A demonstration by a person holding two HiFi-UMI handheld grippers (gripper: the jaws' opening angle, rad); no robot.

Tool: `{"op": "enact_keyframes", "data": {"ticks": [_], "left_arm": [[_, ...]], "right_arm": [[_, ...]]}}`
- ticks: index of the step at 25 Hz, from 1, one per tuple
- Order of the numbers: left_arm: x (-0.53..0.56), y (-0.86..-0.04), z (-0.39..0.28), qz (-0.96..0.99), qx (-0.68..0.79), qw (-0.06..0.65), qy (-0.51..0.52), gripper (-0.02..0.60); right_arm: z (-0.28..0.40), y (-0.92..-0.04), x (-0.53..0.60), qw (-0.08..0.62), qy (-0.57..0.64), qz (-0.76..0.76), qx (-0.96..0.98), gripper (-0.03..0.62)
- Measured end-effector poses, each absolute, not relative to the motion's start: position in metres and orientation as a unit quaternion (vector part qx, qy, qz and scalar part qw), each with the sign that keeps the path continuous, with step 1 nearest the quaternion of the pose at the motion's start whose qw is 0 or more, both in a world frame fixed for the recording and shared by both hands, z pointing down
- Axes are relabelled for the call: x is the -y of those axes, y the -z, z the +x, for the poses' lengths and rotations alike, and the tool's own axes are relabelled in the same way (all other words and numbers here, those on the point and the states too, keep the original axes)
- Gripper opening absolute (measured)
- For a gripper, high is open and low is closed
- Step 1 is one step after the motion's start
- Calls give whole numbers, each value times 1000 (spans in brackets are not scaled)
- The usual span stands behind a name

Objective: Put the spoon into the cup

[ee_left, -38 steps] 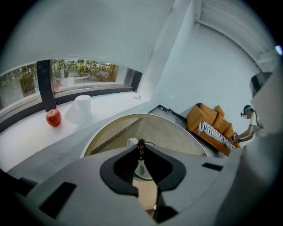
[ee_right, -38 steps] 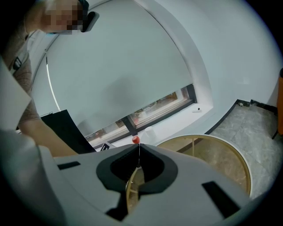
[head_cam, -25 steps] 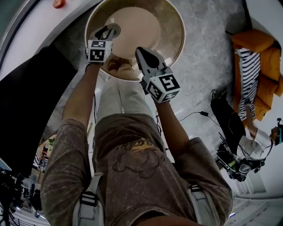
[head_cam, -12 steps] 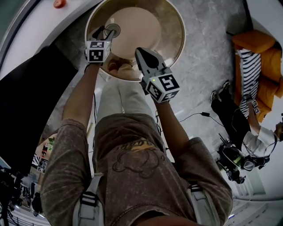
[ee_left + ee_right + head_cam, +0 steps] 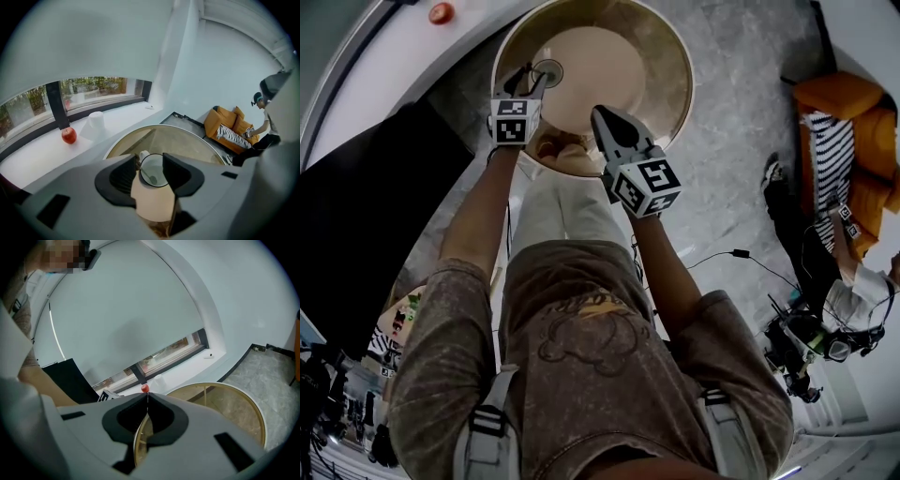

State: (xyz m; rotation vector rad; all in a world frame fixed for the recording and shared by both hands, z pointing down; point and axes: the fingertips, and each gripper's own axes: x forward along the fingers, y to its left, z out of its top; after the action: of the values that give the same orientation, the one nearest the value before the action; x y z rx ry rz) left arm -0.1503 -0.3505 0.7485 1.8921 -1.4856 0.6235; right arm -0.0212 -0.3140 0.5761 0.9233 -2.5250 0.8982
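A: Spoon status?
B: The small metal spoon (image 5: pixel 151 179) already lies inside the white round cup (image 5: pixel 160 165), which stands on the round tan table (image 5: pixel 187 140). Looks done.
A: Tools?
B: Left tool (image 5: pixel 150 160) is wide and its jaws are closing. The cup shows between them, but the pads are off it, so it holds nothing. Right tool (image 5: pixel 147 405) is pinched together and empty. Only backing off is left, I'd say.

The round table (image 5: pixel 623 52) bears one white cup (image 5: pixel 548 70).
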Motion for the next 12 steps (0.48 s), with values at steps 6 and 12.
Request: {"op": "enact_keyframes", "data": {"ticks": [6, 12], "left_arm": [[336, -728, -152, 717, 567, 321, -247, 50], [321, -692, -138, 720, 558, 333, -244, 18]], "right_arm": [[-23, -559, 307, 156, -303, 319, 884, 18], [-12, -538, 294, 165, -294, 315, 887, 18]]}}
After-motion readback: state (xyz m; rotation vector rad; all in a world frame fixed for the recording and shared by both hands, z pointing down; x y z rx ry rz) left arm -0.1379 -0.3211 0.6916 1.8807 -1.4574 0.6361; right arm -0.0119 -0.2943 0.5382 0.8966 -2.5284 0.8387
